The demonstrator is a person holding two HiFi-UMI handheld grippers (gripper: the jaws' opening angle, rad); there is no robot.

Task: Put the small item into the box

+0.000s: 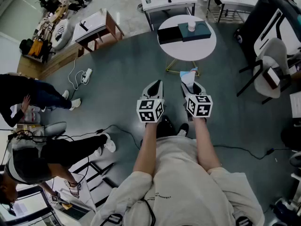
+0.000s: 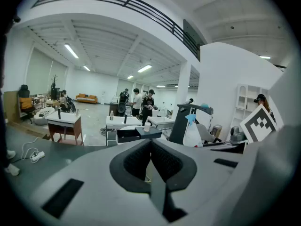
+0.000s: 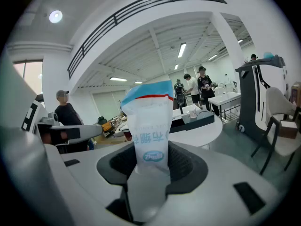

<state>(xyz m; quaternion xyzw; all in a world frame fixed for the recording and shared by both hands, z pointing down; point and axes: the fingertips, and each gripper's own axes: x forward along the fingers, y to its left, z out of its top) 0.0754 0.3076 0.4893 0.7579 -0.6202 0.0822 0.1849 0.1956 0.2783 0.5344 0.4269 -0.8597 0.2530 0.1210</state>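
Observation:
In the head view both grippers are held out over the grey floor, short of a round white table (image 1: 207, 45). My right gripper (image 1: 192, 84) is shut on a small white pouch (image 1: 189, 75) with a blue top. In the right gripper view the pouch (image 3: 149, 126) stands upright between the pads, its blue edge and red stripe at the top. My left gripper (image 1: 158, 84) is shut with nothing in it; in the left gripper view its pads (image 2: 141, 159) meet. On the table lie a dark teal box (image 1: 200, 32) with a white cup (image 1: 191, 26) on it and a black box (image 1: 168, 34).
Two people (image 1: 40, 97) (image 1: 47, 157) are on the floor at the left among cables and a power strip (image 1: 86, 75). A chair (image 1: 269, 74) stands at the right. White tables (image 1: 168, 1) and a wooden side table (image 1: 96, 26) line the far side.

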